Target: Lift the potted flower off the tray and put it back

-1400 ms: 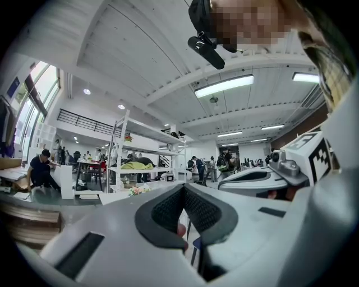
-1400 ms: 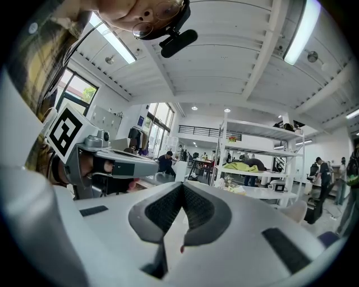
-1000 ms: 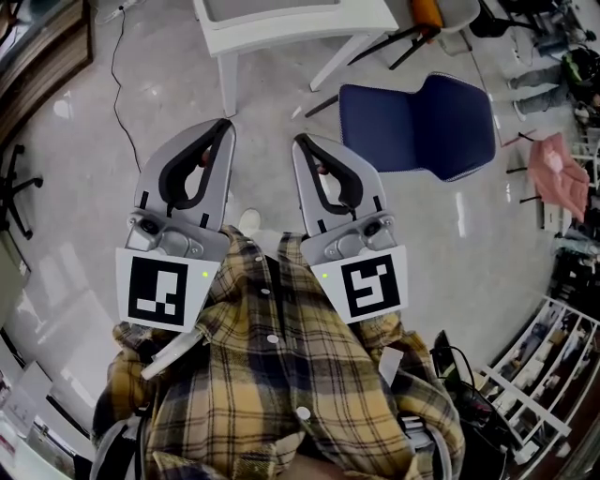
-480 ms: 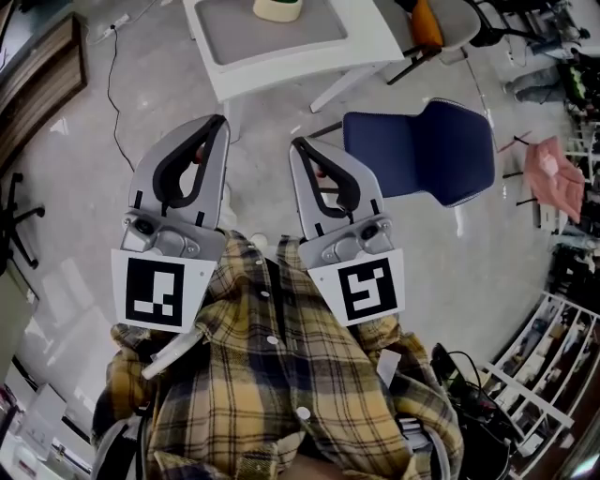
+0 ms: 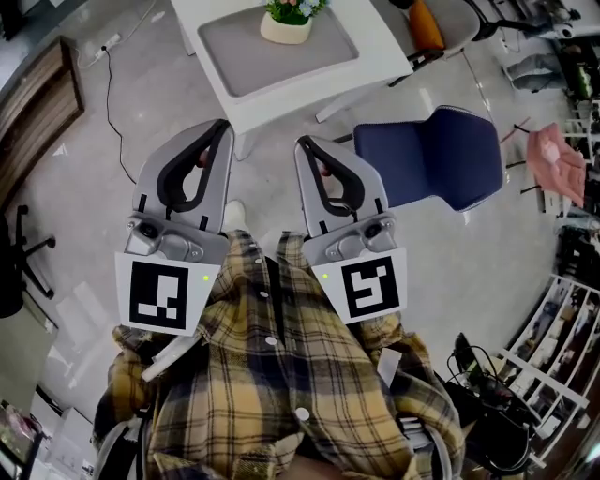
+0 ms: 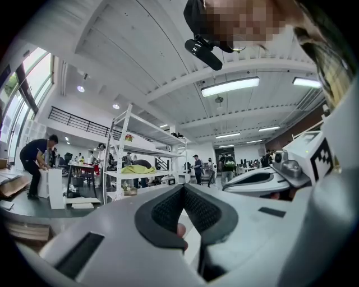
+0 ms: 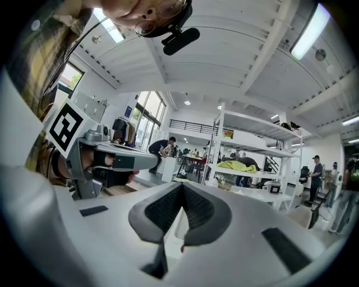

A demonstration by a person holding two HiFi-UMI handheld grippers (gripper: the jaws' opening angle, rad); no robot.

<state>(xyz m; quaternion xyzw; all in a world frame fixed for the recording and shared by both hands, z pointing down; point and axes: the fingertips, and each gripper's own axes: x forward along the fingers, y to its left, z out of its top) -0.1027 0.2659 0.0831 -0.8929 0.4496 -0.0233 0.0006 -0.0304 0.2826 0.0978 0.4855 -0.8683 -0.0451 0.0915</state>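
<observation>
Gleaming under everything in the head view is a pale polished floor (image 5: 84, 216). At the top edge stands a white table (image 5: 380, 42), and just to its right, off its near corner, a dark blue chair (image 5: 431, 150). Lower in the picture, in front of a plaid shirt (image 5: 272, 375), the left gripper (image 5: 223, 127) and right gripper (image 5: 302, 145) are held side by side, pointing towards the table but well short of it. Each has its jaws pressed together with nothing between them, as each gripper's own view confirms.

A grey tray (image 5: 234, 52) lies flat on the tabletop. The potted flower (image 5: 286, 21) stands upright near the tray's far edge: a cream pot with green leaves and small blooms in it.

Neither gripper view shows the table, tray or flower. They look out level over the closed dark pads to a white storage rack (image 6: 129, 162), ceiling lights and people far across the room, which the head view does not show.
</observation>
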